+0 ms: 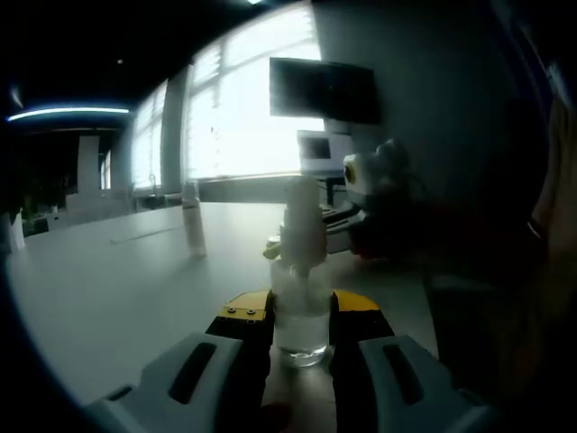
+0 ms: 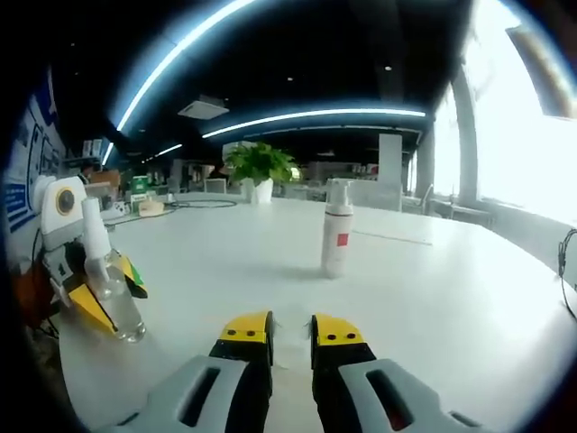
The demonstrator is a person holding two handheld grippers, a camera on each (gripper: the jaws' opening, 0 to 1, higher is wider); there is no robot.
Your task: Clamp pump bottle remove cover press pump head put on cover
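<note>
A clear pump bottle (image 1: 301,317) stands on the white table (image 1: 117,289), and my left gripper (image 1: 302,316) is shut on its lower body. Its tall pale top (image 1: 302,216) rises above the jaws; I cannot tell cover from pump head. In the right gripper view the same bottle (image 2: 115,302) shows at the far left, leaning in the left gripper's yellow tips. My right gripper (image 2: 290,336) hovers low over the table, apart from the bottle. Its jaws stand a narrow gap apart with nothing seen between them. In the left gripper view the right gripper's body (image 1: 383,194) sits just right of the bottle.
A second white pump bottle (image 2: 337,227) with a red label stands upright mid-table, also seen as a pale bottle (image 1: 193,219). A potted plant (image 2: 260,170) and small items sit at the far edge. A wall screen (image 1: 325,88) hangs by the bright windows.
</note>
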